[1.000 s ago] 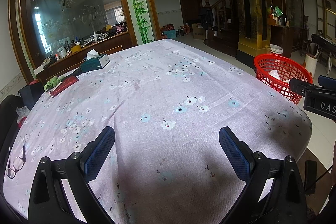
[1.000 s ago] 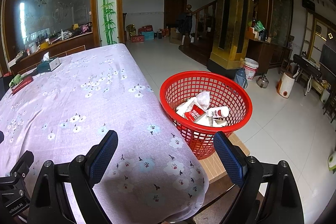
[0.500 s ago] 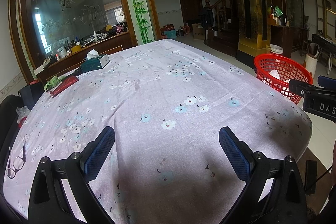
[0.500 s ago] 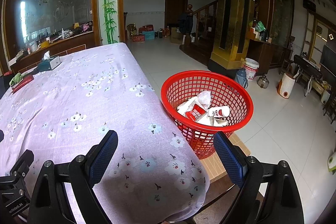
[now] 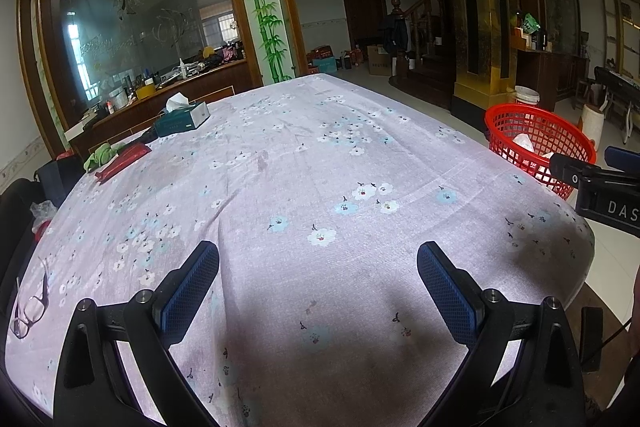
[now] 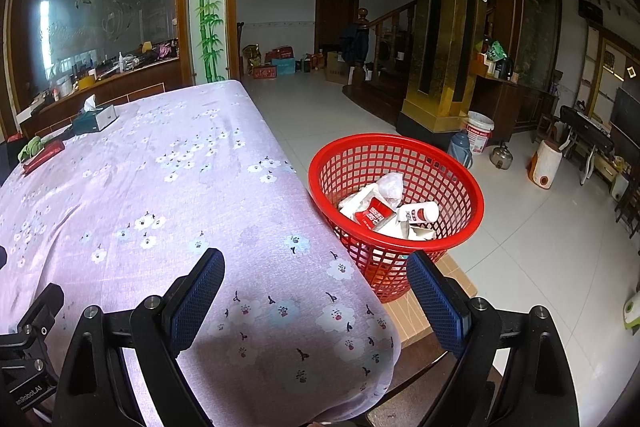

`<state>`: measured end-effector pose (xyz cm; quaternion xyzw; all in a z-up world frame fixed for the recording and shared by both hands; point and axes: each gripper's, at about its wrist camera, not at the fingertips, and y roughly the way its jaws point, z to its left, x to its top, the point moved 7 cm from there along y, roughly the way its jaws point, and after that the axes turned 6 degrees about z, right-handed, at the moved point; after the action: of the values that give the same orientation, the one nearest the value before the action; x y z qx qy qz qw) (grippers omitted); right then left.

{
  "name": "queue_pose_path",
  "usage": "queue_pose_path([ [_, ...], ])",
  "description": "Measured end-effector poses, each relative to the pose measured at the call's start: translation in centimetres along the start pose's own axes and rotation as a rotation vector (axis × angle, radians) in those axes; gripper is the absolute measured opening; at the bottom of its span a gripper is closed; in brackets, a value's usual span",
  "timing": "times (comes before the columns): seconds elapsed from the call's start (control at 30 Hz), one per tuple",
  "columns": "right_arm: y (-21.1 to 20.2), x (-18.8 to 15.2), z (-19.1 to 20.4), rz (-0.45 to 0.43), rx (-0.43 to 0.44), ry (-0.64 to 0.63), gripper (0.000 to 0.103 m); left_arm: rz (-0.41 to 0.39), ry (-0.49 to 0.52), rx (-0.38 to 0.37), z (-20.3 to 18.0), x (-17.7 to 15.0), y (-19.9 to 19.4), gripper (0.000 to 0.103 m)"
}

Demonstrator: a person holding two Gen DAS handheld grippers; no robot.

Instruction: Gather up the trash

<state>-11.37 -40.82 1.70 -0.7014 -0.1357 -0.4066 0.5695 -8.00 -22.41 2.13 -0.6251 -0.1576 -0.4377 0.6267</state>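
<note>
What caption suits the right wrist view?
Open right gripper hovers over the floral tablecloth beside a red basket holding trash.

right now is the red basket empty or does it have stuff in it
Not empty. The red basket holds crumpled white paper, a red packet and a small white bottle, well below the rim.

Both wrist views look low across the lilac flowered tablecloth (image 5: 304, 163); the right one faces nearer the shared red mesh basket (image 6: 396, 163), possibly floor-standing.
</note>
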Motion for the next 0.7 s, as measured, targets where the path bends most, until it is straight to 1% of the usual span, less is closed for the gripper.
queue_pose_path([
  [0.5, 0.1, -0.1, 0.1, 0.001, 0.000, -0.010, 0.095, 0.003, -0.013, -0.004, 0.0, -0.2, 0.1, 0.099],
  [0.63, 0.8, 0.1, 1.2, 0.008, 0.009, -0.033, 0.095, 0.021, -0.041, -0.013, 0.7, -0.7, 0.5, 0.099],
  [0.7, 1.3, 0.3, 2.3, 0.032, 0.045, -0.045, 0.095, 0.035, -0.067, -0.020, 1.4, -0.8, 0.7, 0.099],
])
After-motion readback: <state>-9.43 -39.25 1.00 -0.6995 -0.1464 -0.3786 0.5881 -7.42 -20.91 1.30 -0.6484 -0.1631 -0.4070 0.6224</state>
